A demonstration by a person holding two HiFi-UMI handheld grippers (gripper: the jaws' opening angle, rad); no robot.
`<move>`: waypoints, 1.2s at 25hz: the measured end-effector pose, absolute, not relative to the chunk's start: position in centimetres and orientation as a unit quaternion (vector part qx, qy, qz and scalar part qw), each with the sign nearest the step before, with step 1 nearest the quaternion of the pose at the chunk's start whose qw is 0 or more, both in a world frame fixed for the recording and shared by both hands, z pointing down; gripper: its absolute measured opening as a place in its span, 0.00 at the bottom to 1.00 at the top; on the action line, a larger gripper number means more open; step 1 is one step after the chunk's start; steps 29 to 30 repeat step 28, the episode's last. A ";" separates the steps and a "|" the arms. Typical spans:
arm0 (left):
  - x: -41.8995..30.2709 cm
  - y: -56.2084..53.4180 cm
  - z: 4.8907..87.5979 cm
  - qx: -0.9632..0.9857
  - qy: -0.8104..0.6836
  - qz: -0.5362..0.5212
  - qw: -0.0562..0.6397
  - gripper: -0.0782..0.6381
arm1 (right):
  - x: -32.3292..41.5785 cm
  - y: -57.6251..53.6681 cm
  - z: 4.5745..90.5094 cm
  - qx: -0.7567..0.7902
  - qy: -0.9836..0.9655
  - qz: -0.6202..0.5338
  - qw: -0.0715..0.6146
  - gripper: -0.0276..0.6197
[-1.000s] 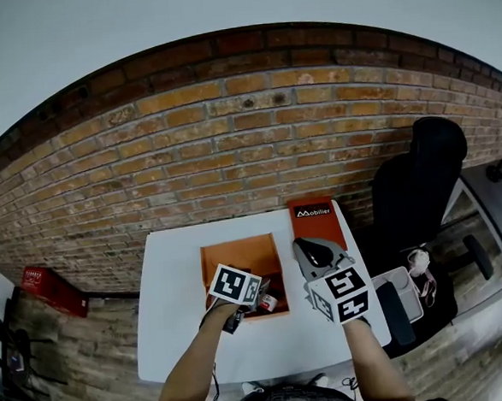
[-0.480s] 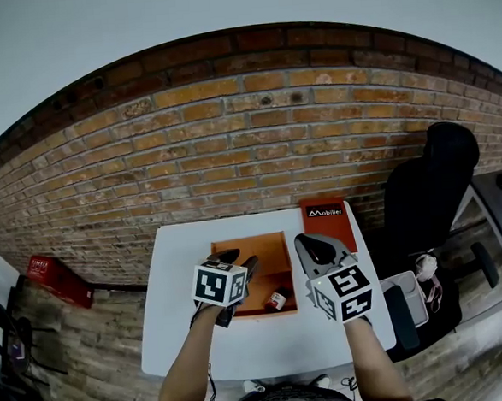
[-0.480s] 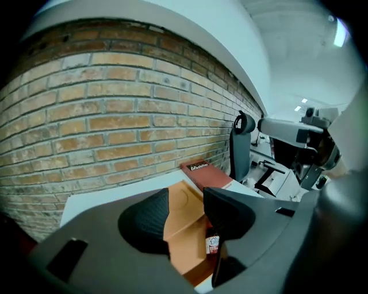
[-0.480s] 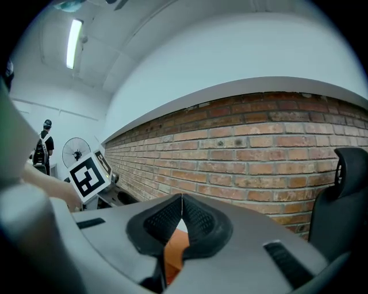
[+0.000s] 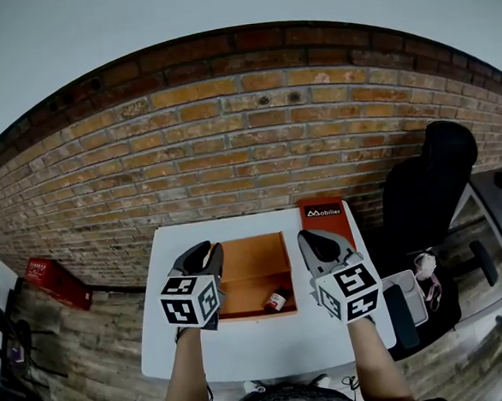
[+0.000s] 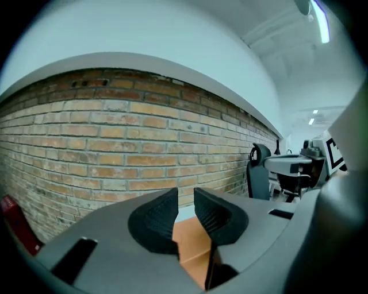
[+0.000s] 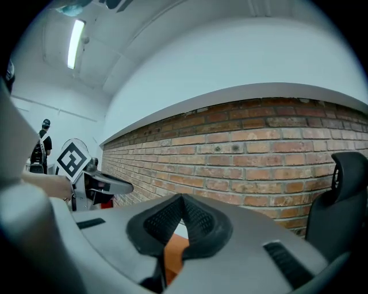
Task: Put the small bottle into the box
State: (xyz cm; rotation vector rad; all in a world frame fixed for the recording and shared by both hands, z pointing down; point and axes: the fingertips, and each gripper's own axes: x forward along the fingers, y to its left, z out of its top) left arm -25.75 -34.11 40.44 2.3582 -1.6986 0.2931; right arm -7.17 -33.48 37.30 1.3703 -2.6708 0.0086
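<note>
The small bottle (image 5: pixel 277 300), dark with a red and white end, lies in the near right corner of the open orange box (image 5: pixel 248 260) on the white table (image 5: pixel 171 347). My left gripper (image 5: pixel 205 253) hovers over the box's left edge, away from the bottle. Its jaws have just been closing, a narrow gap remains and nothing is between them. The left gripper view shows the left gripper (image 6: pixel 185 196) with the box (image 6: pixel 192 247) below. My right gripper (image 5: pixel 314 239) hovers at the box's right side, shut and empty. In the right gripper view the right gripper's (image 7: pixel 183 201) pads meet at their tips.
An orange printed lid (image 5: pixel 323 219) lies flat behind the right gripper. A brick wall (image 5: pixel 247 144) runs along the table's far side. A black office chair (image 5: pixel 425 183) and a white bin (image 5: pixel 405 294) stand to the right, a red crate (image 5: pixel 44 274) on the floor to the left.
My left gripper has risen out of the box and swung left, leaving the bottle lying inside. Its jaws stand narrower than before. The right gripper has stayed put.
</note>
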 end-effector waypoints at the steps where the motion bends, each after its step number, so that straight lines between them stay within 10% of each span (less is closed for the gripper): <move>1: -26.1 -33.8 39.9 0.800 -0.584 0.086 0.105 0.24 | -7.0 -33.5 37.2 0.457 -0.887 0.004 0.069 0.08; 30: -26.6 -32.3 39.9 0.787 -0.605 0.109 0.057 0.14 | -6.4 -33.1 36.9 0.462 -0.884 -0.001 0.072 0.08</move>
